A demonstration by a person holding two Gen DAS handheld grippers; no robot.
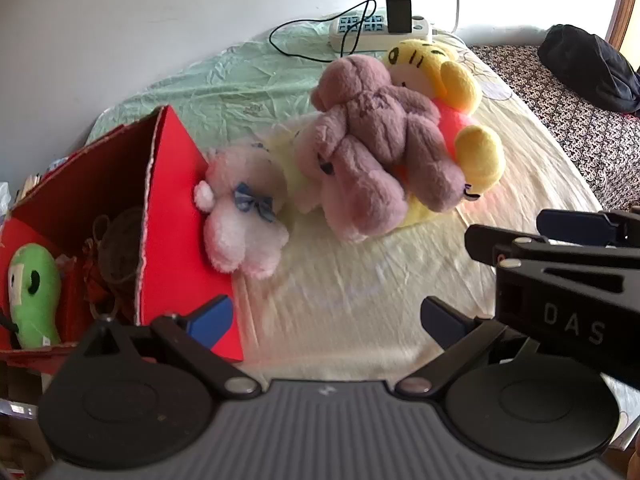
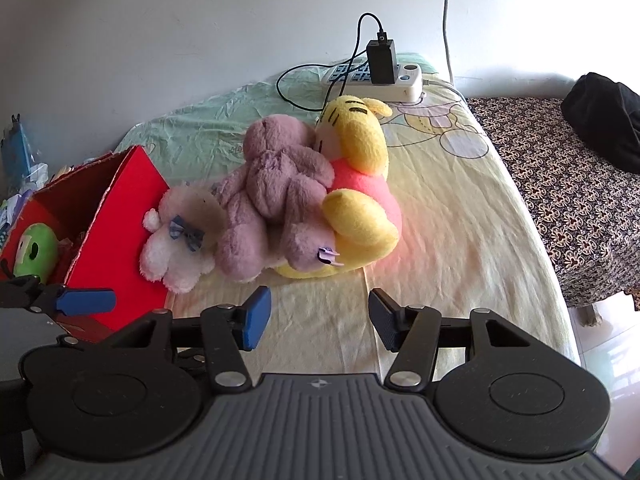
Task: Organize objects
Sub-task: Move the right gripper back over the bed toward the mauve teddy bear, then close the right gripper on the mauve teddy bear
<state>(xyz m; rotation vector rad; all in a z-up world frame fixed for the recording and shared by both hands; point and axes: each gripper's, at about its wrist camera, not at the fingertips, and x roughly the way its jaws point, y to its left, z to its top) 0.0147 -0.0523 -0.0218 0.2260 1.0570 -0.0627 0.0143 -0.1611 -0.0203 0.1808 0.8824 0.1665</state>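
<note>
Plush toys, mauve, white and yellow, lie heaped; both hand-held grippers gape empty.

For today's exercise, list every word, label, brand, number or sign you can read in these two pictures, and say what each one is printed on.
"DAS": white letters on the black body of the right gripper, seen in the left wrist view.
Small white emblem on the grey base of the left gripper: a mark, not readable text.
Tag on the purple plush toy: too small to read.
Blue panels on the power strip: no legible text.
</note>
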